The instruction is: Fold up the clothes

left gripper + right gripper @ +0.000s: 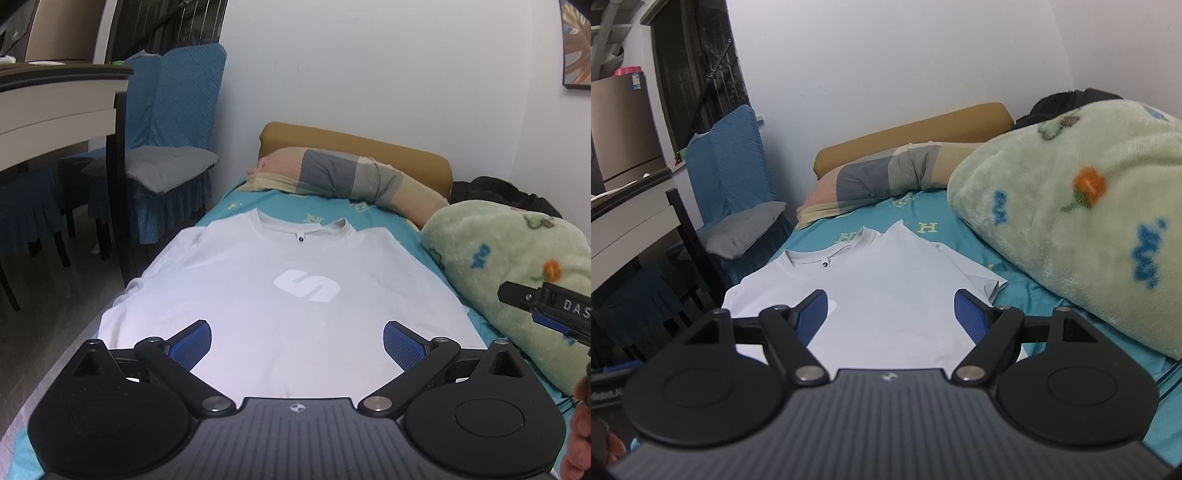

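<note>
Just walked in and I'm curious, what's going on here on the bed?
A person is about to fold a white T-shirt spread flat, front up, on the bed. They hold a gripper in each hand: the left gripper and the right gripper are both open above the shirt's lower part, gripping nothing. No fold has been made yet. A green blanket lies bunched to the right, a pillow beyond the collar.

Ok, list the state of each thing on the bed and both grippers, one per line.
white T-shirt: spread flat, front up, unfolded
left gripper: open, holding nothing, above the shirt's hem
right gripper: open, holding nothing
green blanket: bunched in a heap beside the shirt
pillow: lying at the bed's head
</note>
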`<state>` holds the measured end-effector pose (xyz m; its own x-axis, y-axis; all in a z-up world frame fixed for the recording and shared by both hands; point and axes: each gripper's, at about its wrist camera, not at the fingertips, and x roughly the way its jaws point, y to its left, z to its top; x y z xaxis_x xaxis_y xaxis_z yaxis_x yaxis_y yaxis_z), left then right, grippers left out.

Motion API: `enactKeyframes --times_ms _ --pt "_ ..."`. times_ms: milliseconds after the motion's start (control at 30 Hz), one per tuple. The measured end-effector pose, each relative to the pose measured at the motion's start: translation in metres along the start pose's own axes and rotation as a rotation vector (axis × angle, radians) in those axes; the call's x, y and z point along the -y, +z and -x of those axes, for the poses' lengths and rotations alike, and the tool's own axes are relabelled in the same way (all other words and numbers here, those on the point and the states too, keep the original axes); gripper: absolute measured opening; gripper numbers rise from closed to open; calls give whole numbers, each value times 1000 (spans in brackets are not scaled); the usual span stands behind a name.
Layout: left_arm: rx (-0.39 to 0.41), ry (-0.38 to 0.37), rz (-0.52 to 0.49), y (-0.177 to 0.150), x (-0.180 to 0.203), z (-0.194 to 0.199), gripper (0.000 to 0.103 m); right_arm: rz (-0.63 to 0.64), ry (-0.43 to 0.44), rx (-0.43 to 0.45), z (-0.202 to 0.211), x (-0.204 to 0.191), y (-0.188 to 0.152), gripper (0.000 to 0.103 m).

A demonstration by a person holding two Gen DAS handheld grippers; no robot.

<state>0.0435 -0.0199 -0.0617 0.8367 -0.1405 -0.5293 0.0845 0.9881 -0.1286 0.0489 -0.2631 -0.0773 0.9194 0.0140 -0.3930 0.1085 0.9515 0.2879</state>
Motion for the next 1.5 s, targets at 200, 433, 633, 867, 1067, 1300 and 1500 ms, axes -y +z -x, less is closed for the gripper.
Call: enactKeyframes --times_ms 200,433,633,867,1067,1300,1500 --pt "-16 5 9 -3 -3 -4 101 -75 -2 -36 -21 15 1 77" --pt "-28 14 -8 -6 -1 -7 101 -77 -43 -56 -45 32 3 77" --pt "-40 9 -8 -7 0 -9 101 -129 -80 -68 -65 60 9 77" --pt "-52 -14 -6 -7 0 -13 101 -151 -102 -110 -92 83 11 73" --pt "-67 -24 12 -7 -3 -17 101 -229 -53 -127 -117 105 17 71" --pt "-78 -45 39 -5 -4 -26 101 -462 4 -190 -162 159 14 55" --pt "-84 -75 64 -2 -4 -37 101 -547 -7 -224 -199 178 -2 45"
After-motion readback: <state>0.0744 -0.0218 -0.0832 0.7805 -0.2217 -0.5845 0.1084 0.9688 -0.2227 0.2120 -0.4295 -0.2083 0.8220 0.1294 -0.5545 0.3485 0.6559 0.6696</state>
